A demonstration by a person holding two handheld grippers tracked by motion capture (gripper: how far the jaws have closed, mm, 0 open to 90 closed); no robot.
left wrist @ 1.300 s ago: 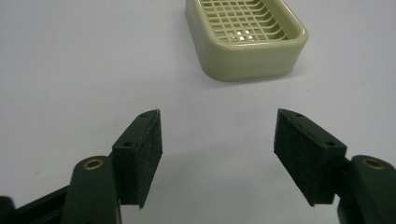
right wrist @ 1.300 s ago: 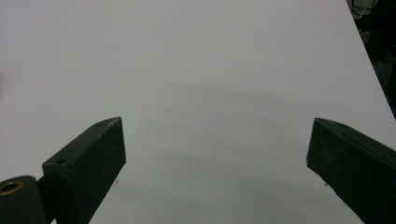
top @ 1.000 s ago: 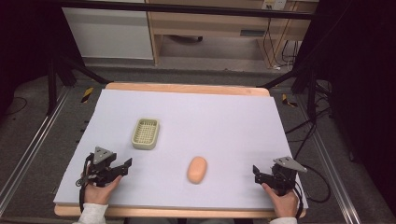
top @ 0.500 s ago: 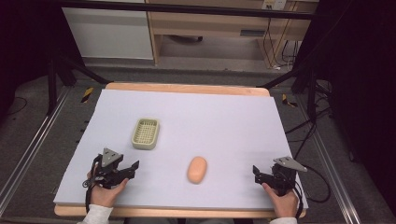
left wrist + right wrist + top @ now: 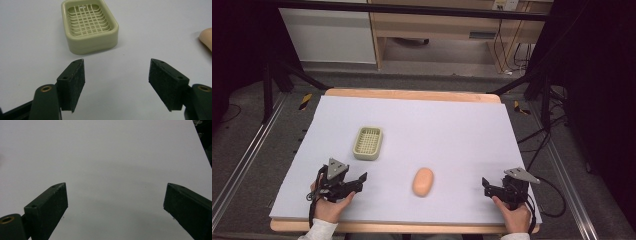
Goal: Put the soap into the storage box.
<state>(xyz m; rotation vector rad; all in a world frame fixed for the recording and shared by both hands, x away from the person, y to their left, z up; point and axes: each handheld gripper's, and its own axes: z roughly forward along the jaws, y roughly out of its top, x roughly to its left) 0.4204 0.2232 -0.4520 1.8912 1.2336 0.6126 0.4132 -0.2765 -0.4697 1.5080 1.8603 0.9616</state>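
In the high view, a white-covered counter held a pale green soap dish left of centre and a peach-coloured oval soap lower centre, well apart from the dish. The left tongs sat at the lower left, jaws spread wide and empty, angled toward the soap. The right tongs rested at the lower right, jaws likewise wide apart and holding nothing.

In the left gripper view, the dish lay upper centre, and the soap peeked in at the right edge.

The step seemed to be a reach for the soap. To do it well, the left tongs should swing right until the soap sits centred between the jaws, straddle its narrow width, then close gently, since soap may slip.
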